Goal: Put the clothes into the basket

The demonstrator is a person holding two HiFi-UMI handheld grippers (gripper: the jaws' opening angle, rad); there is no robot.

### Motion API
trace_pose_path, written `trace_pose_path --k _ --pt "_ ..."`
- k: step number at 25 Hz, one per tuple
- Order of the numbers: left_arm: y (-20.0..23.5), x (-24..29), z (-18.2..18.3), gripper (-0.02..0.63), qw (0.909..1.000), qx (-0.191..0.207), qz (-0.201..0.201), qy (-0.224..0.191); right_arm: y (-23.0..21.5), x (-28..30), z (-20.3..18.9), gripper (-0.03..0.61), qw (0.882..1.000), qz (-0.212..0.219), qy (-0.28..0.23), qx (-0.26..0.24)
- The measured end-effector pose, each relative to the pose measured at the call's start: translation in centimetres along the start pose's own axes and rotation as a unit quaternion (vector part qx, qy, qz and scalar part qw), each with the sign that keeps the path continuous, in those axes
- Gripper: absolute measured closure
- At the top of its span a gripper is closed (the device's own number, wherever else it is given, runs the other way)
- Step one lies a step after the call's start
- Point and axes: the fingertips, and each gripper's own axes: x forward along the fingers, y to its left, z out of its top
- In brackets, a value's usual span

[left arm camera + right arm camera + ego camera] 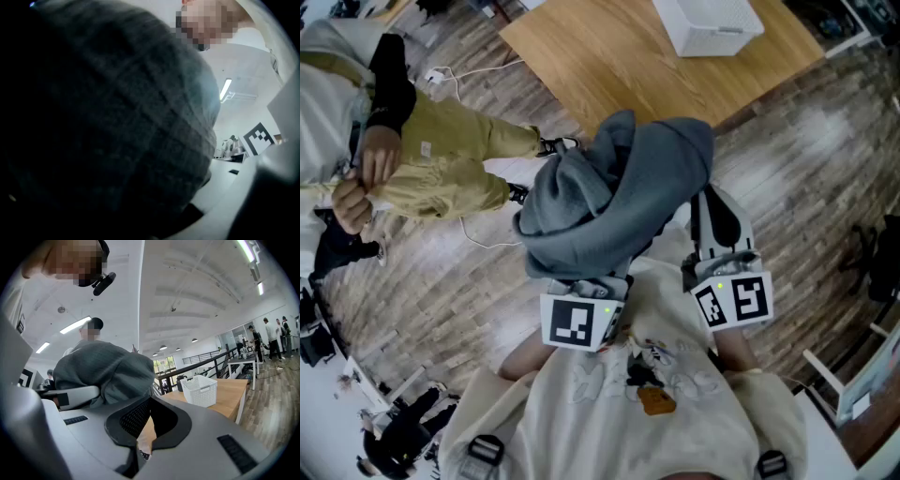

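While the head view looks down on a ribbed grey knit garment [614, 187] heaped high above the plank floor [806, 187], it hides the jaws beneath that heap. Only the marker cube of the left claw [581, 317] shows there. That claw's own view is nearly filled by the dark cloth. At its lower right edge one pale jaw stands far out, with a strip of ceiling between it and the fabric. So the left claw is released, and the garment lies draped over it rather than pinched.

From the right gripper view, the right claw [149, 420] is clenched on nothing, its black pads meeting. Past them the garment rests on one white jaw of the left claw.

A white perforated plastic basket [712, 26] stands empty on the light wooden desk [619, 66], back from the desk's near edge and well apart from the garment. Only the head view shows a person in olive-yellow clothes [441, 159] low at the left.
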Motion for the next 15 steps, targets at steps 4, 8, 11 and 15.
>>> trace_pose_path --k 4,8,11,15 --pt "0.1 -0.3 -0.3 0.324 0.9999 0.003 -0.011 0.001 1.3 -0.4 -0.2 0.555 1.000 0.003 -0.006 -0.001" --pt "-1.9 -1.0 -0.6 0.324 0.9998 0.002 -0.018 0.000 1.3 -2.4 -0.3 0.555 1.000 0.006 -0.005 -0.001" --pt "-3.2 -1.0 -0.4 0.324 0.9998 -0.001 -0.018 -0.007 0.7 -3.5 0.1 0.555 1.000 0.005 -0.007 -0.003" --pt "-4.7 -1.9 -0.2 0.322 0.9999 -0.001 -0.012 -0.006 0.5 -4.8 0.3 0.555 1.000 0.006 -0.012 -0.003"
